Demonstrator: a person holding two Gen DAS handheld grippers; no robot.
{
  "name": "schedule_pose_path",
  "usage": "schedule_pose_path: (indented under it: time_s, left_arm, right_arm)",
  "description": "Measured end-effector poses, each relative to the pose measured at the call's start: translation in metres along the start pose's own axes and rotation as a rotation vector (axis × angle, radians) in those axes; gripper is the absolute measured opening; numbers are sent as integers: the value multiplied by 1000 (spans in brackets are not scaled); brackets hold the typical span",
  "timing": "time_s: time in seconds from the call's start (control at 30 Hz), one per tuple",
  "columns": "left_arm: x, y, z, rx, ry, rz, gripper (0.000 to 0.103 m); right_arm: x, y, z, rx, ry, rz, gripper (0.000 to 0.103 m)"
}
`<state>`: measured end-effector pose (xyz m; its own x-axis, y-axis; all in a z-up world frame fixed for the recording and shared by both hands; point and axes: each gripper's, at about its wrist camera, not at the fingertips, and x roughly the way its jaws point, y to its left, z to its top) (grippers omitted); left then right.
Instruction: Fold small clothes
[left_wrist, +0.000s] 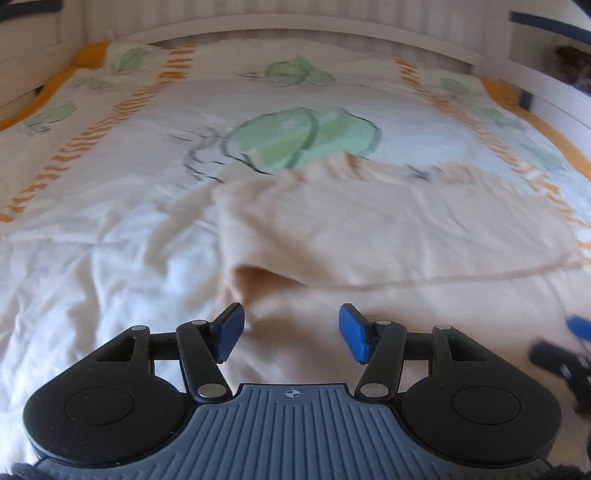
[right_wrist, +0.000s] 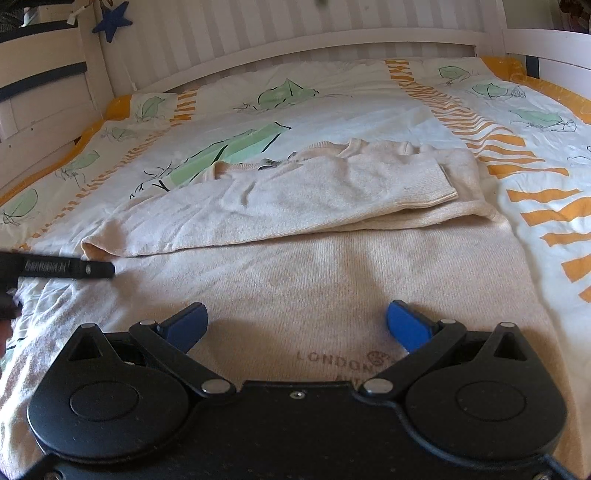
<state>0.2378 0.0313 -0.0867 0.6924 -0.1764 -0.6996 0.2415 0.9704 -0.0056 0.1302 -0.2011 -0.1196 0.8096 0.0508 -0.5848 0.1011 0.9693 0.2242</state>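
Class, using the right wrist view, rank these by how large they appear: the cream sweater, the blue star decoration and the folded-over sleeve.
1. cream sweater, largest.
2. folded-over sleeve, part of the sweater.
3. blue star decoration, smallest, though it hangs farthest from the camera, so its true size is unsure.

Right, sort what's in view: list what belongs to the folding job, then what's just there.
For the job:
- cream sweater, one sleeve already folded across it
- left gripper, open
- right gripper, open

Just there:
- leaf-print duvet under the sweater
- white bed frame
- blue star hanging on the frame
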Motion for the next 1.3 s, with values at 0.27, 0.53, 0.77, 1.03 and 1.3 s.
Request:
schedule_pose_path:
  time_s: [0.27,0.53,0.77,1.03,1.3]
  left_arm:
    - [25,34,2,-109,2,43,61]
    - [23,38,-11,-124,-60,3,64]
    - [25,34,-13,-105,-72,-3,72]
    - [26,34,-14,-100,-71,-15,77]
    - [26,35,-15,-109,-76,-17,77]
  right_arm:
    - [-16,-11,23,-16,23,-7,77]
    - [-11,-63,76,149,-83,-60,77]
    - [30,-80,89,129,15,-76,64]
    - [30,-68,91,62,52,-60,16]
    - [29,-90,97,81,59,-148,7]
